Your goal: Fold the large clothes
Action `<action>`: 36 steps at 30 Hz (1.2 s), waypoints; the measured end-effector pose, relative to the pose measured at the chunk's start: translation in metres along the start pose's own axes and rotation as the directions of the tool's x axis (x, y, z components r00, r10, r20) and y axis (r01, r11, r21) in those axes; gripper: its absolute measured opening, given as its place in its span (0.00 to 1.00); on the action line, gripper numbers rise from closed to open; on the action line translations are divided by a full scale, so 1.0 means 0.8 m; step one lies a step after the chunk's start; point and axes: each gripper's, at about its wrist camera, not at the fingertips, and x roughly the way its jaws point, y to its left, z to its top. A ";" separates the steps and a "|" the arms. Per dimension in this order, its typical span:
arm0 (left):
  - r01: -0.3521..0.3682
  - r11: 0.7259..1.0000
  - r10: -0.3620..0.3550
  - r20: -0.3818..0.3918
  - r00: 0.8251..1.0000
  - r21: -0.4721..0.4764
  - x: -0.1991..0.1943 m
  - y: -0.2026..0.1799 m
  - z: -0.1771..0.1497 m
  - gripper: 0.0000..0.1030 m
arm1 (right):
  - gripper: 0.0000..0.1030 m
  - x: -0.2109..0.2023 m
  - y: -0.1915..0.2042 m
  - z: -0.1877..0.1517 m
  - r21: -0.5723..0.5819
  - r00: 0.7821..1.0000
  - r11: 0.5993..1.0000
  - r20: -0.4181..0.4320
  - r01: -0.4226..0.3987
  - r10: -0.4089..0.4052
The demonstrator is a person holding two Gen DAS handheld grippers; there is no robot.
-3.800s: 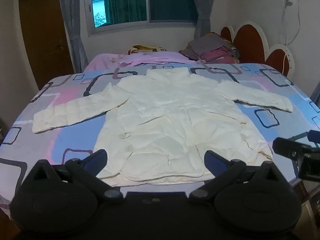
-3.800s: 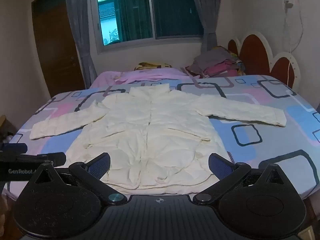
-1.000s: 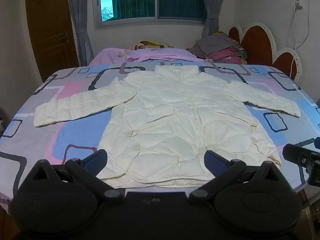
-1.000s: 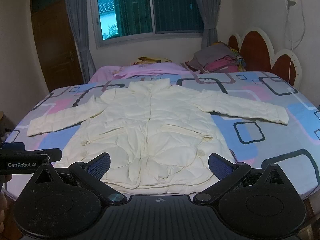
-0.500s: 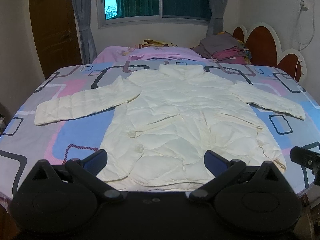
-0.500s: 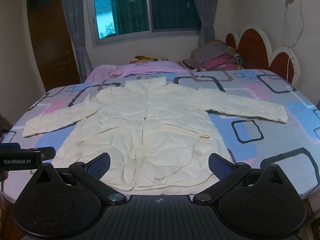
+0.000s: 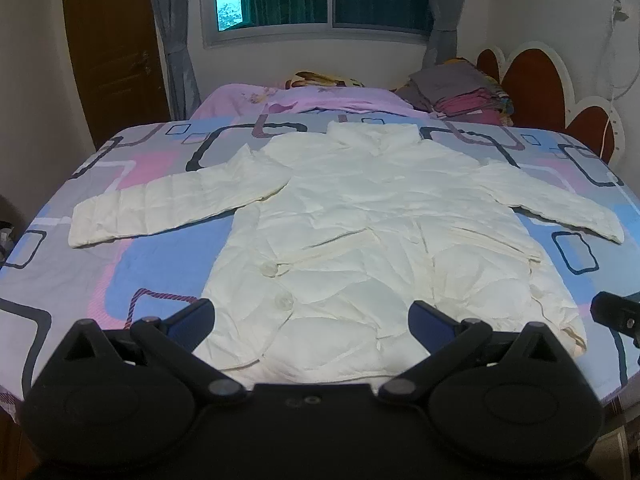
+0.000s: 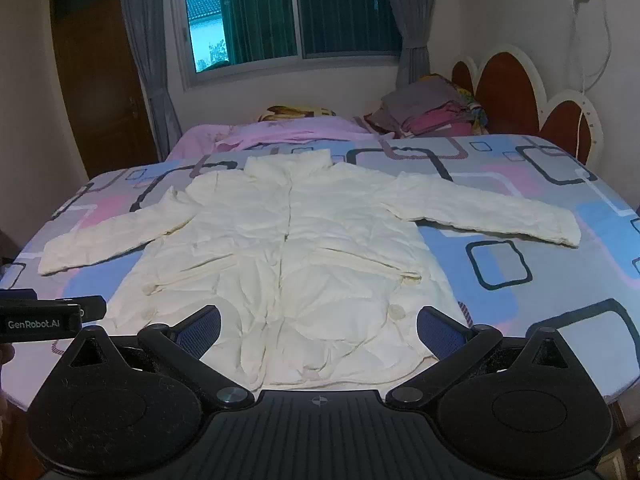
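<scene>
A cream puffer jacket lies flat and face up on the bed, both sleeves spread out to the sides, collar toward the window; it also shows in the right wrist view. My left gripper is open and empty, held above the jacket's hem at the near edge of the bed. My right gripper is open and empty, also above the hem. Each gripper shows at the edge of the other's view.
The bed has a sheet with blue, pink and grey squares. A pink blanket and a stack of folded clothes lie at the far side. A wooden headboard stands at the right, a door at the left.
Both grippers have drifted slightly to the left, so the jacket sits a little more to the right in the left wrist view. The jacket has not moved.
</scene>
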 end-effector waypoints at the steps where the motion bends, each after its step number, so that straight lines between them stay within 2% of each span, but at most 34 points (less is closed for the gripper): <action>1: -0.002 1.000 0.002 -0.001 1.000 -0.001 0.003 0.000 0.002 1.00 | 1.00 0.002 0.000 0.001 -0.006 1.000 1.000 0.002 0.004 -0.004; 8: -0.015 1.000 0.015 -0.010 1.000 -0.009 0.027 0.003 0.014 1.00 | 1.00 0.030 -0.011 0.014 -0.025 0.998 0.998 0.022 0.051 -0.050; 19: -0.040 0.999 0.040 -0.010 0.999 -0.028 0.084 -0.008 0.047 1.00 | 1.00 0.091 -0.061 0.045 0.010 0.996 0.996 0.029 0.083 -0.084; 28: -0.050 0.998 0.049 -0.018 0.999 -0.037 0.146 -0.034 0.075 1.00 | 1.00 0.161 -0.135 0.079 0.057 0.994 0.992 0.014 0.109 -0.110; 36: -0.086 0.995 0.084 -0.033 0.996 -0.055 0.206 -0.063 0.100 1.00 | 1.00 0.232 -0.225 0.106 0.129 0.991 0.983 -0.026 0.131 -0.129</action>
